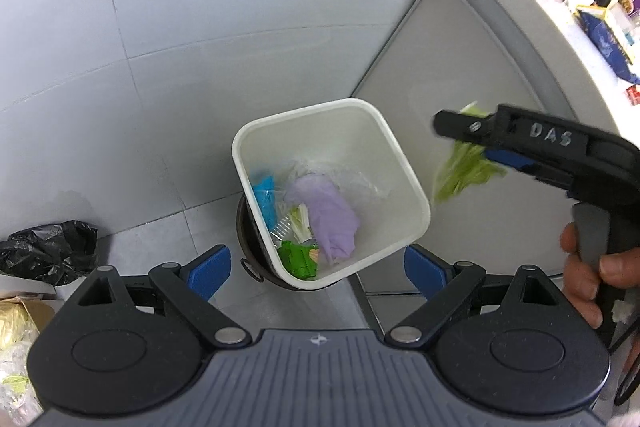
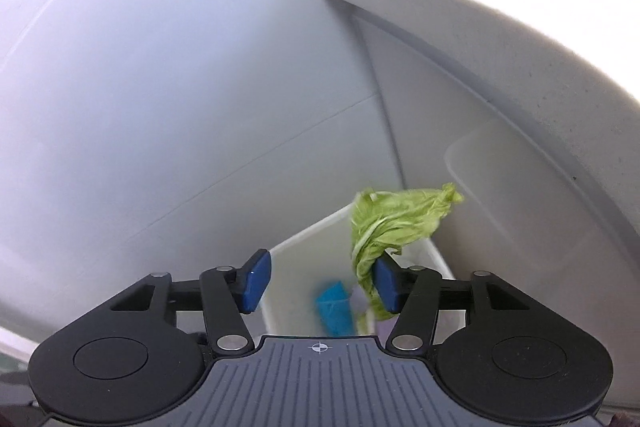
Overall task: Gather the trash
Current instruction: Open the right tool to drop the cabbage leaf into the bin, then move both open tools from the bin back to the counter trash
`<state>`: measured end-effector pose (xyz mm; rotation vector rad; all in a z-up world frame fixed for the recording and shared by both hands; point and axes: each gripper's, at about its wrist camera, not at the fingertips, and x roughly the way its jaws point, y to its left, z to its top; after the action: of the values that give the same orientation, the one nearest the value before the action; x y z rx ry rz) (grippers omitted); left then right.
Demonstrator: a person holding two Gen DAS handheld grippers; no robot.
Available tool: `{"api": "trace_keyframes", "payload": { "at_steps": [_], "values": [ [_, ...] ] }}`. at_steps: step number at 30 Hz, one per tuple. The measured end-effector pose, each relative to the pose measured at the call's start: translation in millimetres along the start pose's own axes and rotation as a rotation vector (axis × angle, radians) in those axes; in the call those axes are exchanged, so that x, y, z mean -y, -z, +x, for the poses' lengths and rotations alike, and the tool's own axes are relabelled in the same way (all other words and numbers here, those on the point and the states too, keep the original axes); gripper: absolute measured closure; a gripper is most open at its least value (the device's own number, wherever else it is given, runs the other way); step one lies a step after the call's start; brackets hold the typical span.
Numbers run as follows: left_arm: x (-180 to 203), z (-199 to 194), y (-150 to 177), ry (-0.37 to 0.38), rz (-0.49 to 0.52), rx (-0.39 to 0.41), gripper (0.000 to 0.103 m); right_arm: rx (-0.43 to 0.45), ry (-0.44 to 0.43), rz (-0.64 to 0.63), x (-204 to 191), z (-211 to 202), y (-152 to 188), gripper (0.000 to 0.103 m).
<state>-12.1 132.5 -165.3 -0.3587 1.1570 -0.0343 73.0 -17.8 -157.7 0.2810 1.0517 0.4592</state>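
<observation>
A white square bin stands on the tiled floor below both grippers. Inside lie a purple glove, a blue wrapper, a green packet and clear plastic. My left gripper hangs above the bin's near corner, its blue pads wide apart and touching nothing. My right gripper is open. A limp green lettuce leaf clings to its right pad only, over the bin's right rim. In the left wrist view the right gripper and the leaf appear right of the bin.
A crumpled black plastic bag lies on the floor at the left, with a cardboard box near it. A grey cabinet door and a white counter with bottles stand close on the right. A person's hand grips the right handle.
</observation>
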Motion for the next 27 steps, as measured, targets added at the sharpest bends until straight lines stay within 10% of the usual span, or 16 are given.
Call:
{"api": "trace_keyframes", "payload": {
  "at_steps": [7, 27],
  "values": [
    [0.8, -5.9, 0.0, 0.004, -0.024, 0.014, 0.01, -0.194, 0.018, 0.043, 10.3, 37.7, -17.7, 0.034],
    [29.4, -31.6, -12.2, -0.012, 0.046, 0.004, 0.003, -0.016, 0.042, -0.003, -14.1, -60.0, -27.9, 0.018]
  ]
}}
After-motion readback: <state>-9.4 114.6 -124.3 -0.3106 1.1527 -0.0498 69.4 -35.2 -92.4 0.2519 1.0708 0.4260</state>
